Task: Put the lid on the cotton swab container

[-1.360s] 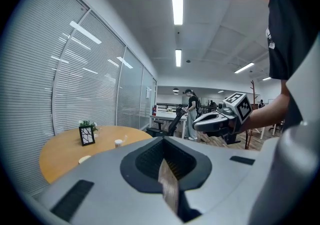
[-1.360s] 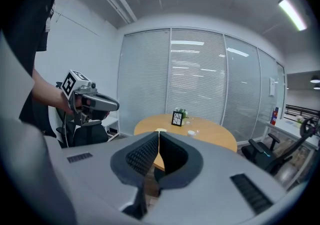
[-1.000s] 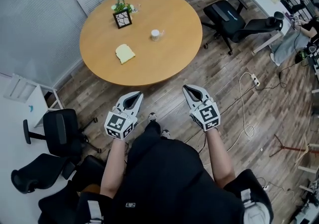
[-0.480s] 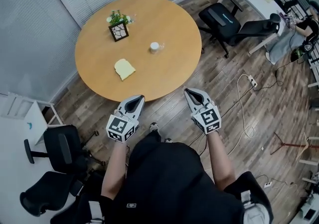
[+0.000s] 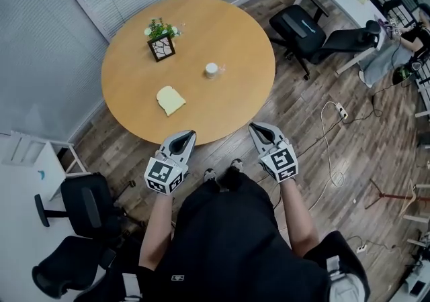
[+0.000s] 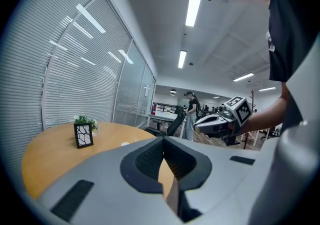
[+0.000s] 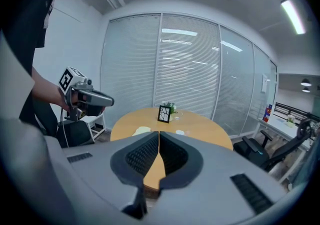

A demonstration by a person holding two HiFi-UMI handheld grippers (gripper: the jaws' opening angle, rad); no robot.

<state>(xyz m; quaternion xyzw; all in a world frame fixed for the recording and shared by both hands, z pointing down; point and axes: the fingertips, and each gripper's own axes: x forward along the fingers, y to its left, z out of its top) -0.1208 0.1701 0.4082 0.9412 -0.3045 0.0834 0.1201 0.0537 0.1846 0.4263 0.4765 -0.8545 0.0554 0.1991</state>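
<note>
The round wooden table (image 5: pixel 228 29) fills the space ahead of both pairs of fingers, its near edge just beyond their tips in the head view. A black office chair (image 5: pixel 304 25) stands well off to the right of the right fingers, past the table's far side. Another black chair (image 5: pixel 84 201) sits behind and to the left of the left fingers.

The person's dark-clothed torso (image 5: pixel 222 240) is behind both grippers, bare forearms reaching forward.

The left gripper (image 5: pixel 187 134) is clenched: in the left gripper view its two ribbed pads meet at the tips with nothing between them, only the tabletop showing through the gap lower down. The right gripper (image 5: pixel 256 127) is likewise pressed closed and empty, its pads meeting along a thin line in the right gripper view. The two are held side by side and apart, above the floor just short of the table.

A pale yellow flat piece (image 5: pixel 170 100) lies on the table, ahead of the left fingers and the nearest thing to them. A small plant in a black patterned holder (image 5: pixel 161 45) stands farther on, toward the table's far left.

The cotton swab container (image 5: pixel 211 70), small, round and white-topped, stands near the table's middle, ahead of and between the two sets of fingers and well apart from both.
</note>
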